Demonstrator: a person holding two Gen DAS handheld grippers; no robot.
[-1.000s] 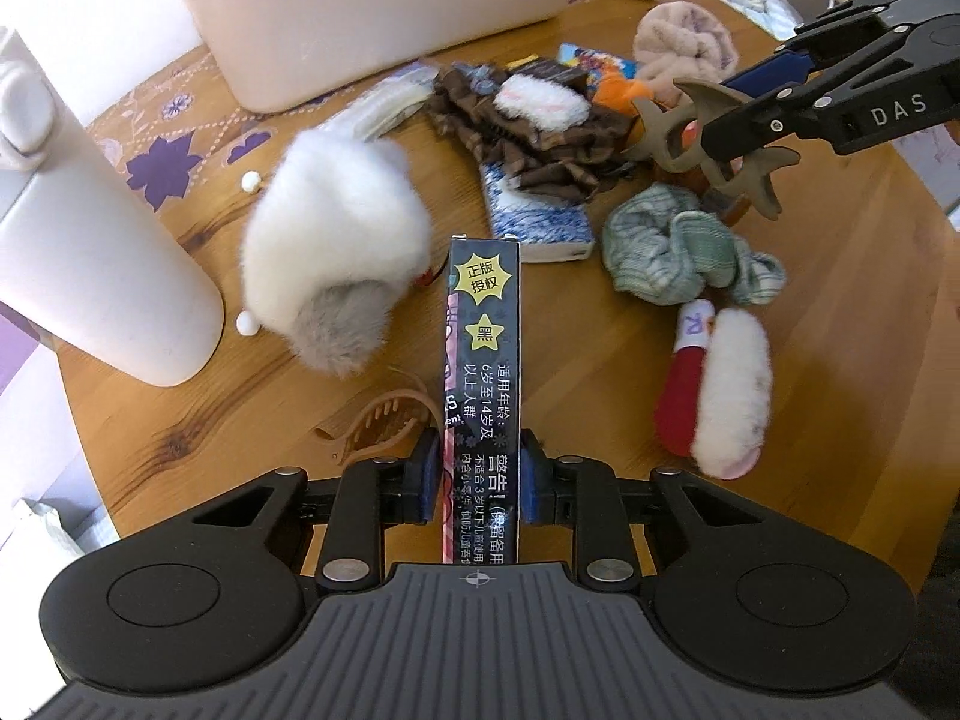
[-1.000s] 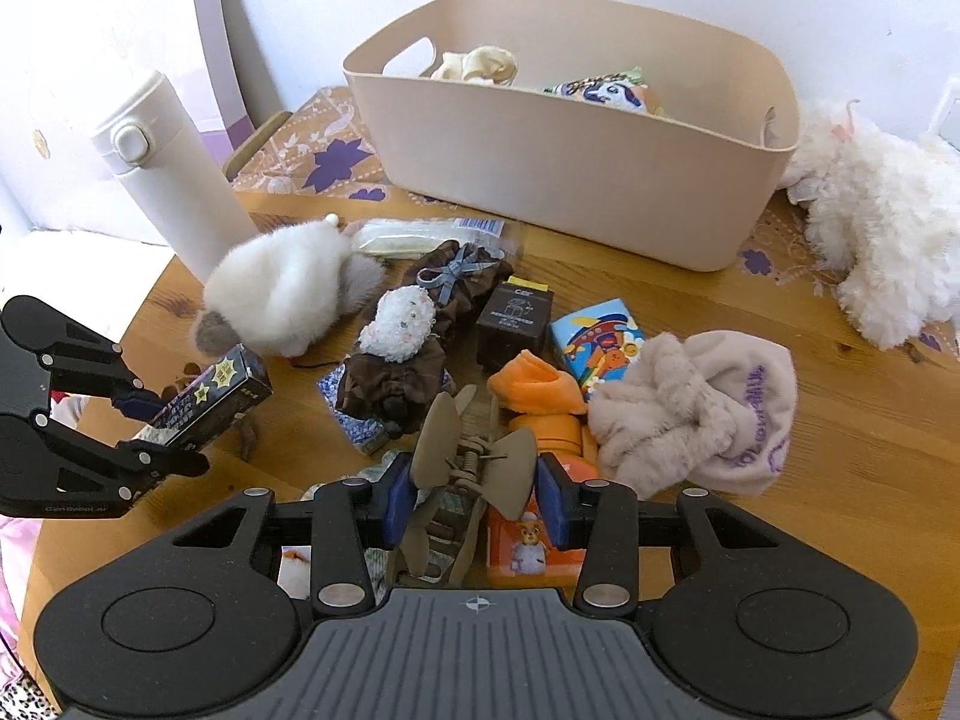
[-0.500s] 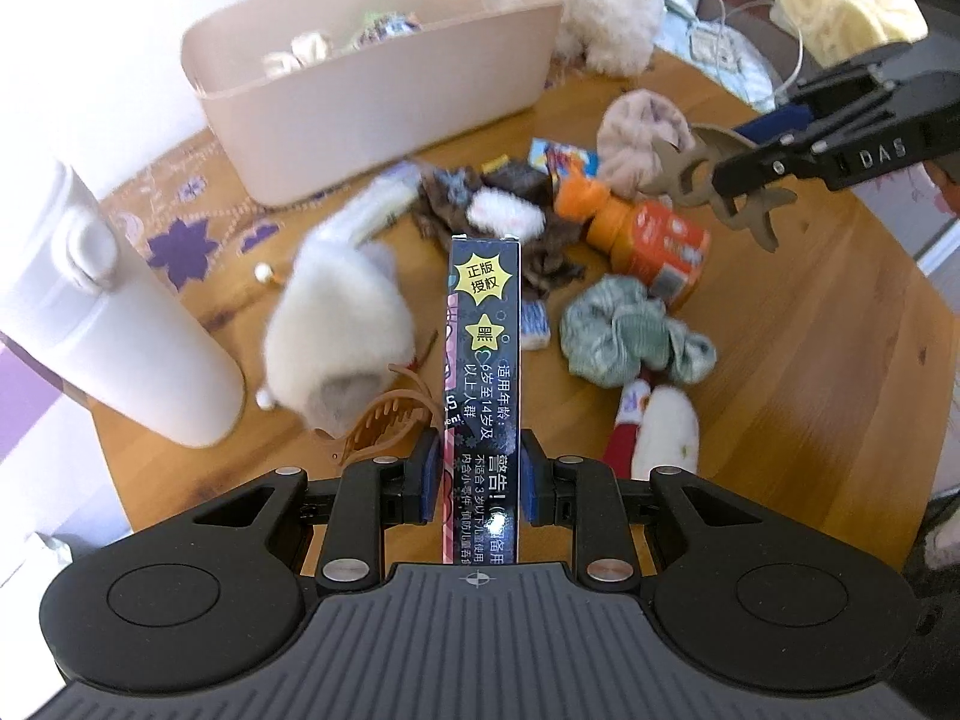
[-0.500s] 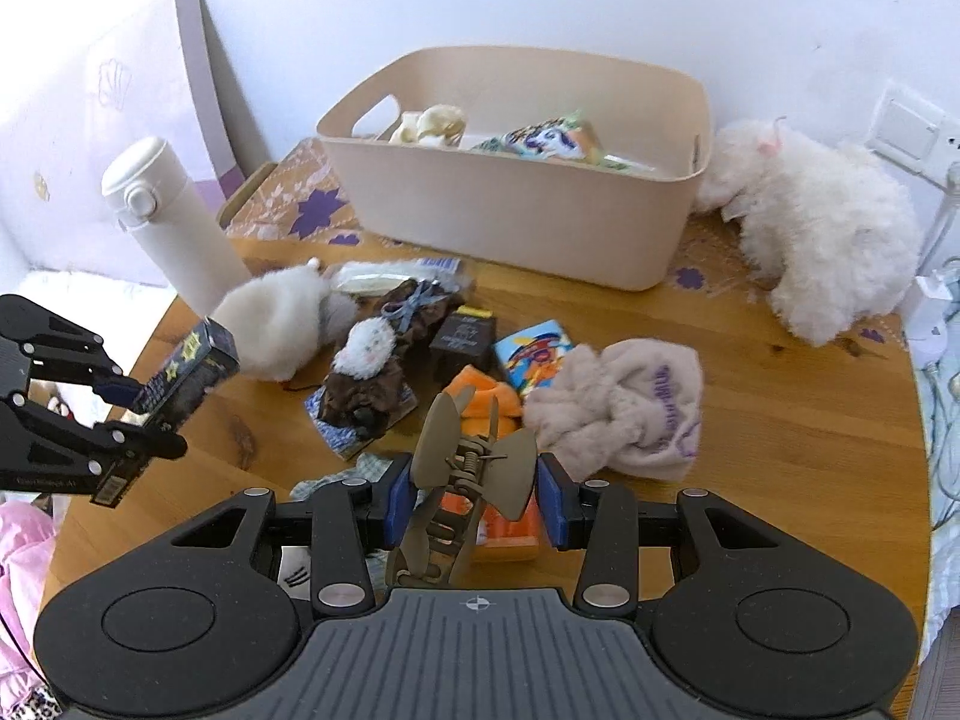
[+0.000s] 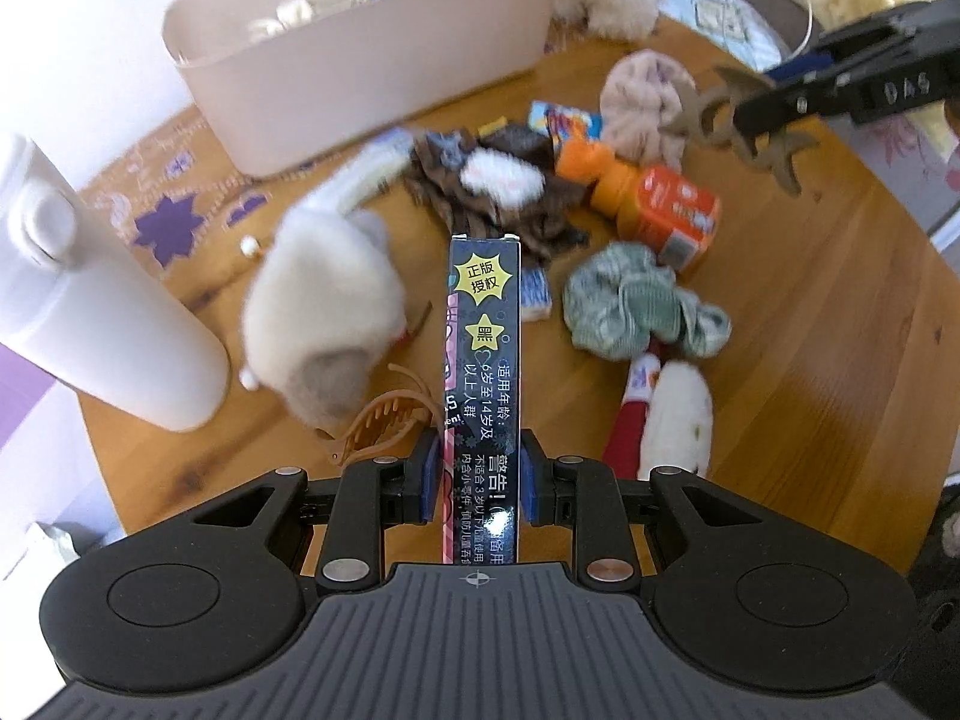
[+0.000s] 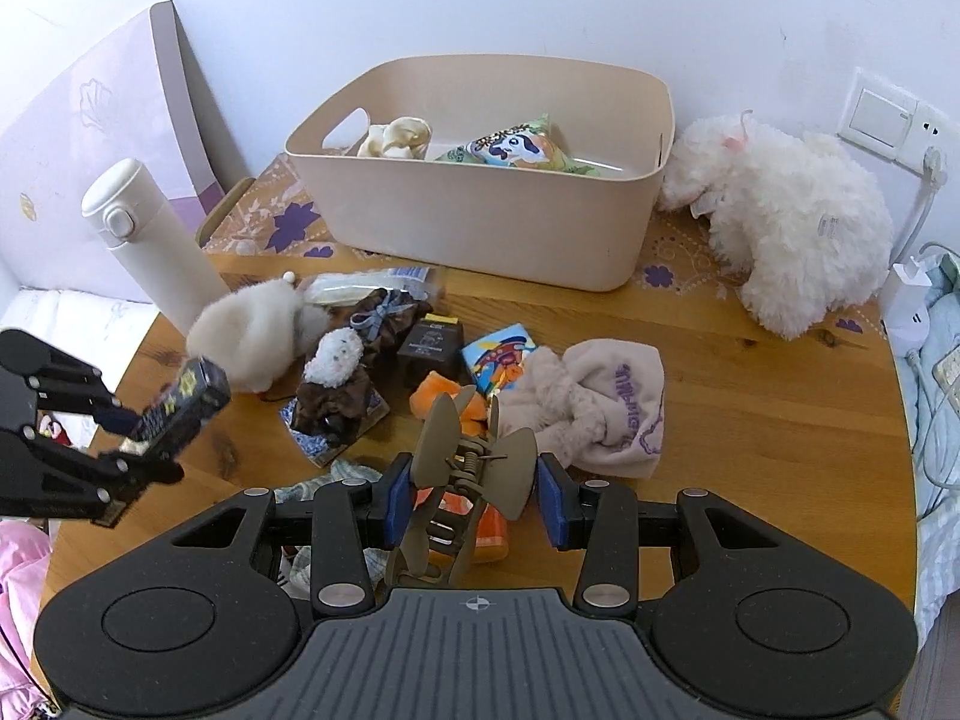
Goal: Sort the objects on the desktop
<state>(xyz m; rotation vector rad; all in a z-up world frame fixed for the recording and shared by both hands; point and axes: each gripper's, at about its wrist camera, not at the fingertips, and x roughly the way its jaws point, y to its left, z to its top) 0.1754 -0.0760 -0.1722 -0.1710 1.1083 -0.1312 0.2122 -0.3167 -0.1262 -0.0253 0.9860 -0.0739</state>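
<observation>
my left gripper (image 5: 474, 474) is clamped on the near end of a dark printed box (image 5: 483, 360), which sticks straight out ahead of me above the table (image 5: 810, 360). my right gripper (image 6: 474, 501) has its pads pressed on a khaki claw clip (image 6: 465, 468), squeezing its wings so the teeth hang below. both loads look lifted clear of the clutter.

the step, as i judge it, is carrying both to the beige bin (image 6: 480, 222) at the back. to do it well i'd hold steady pressure, since the clip is springy and could pop sideways, and the long box could pivot in my pads. i'd go high over the white fuzzy toy (image 6: 252, 333), the brown scrunchie pile (image 6: 354, 366) and the pink knotted headband (image 6: 600, 402), then cross the bin's near rim before letting go, one hand at a time so we don't collide.

inside the bin i see a cream knotted piece (image 6: 396, 135) and a snack packet (image 6: 510, 147) lying on the floor, with room at the right. a white flask (image 6: 150, 246) stands upright left of it.
</observation>
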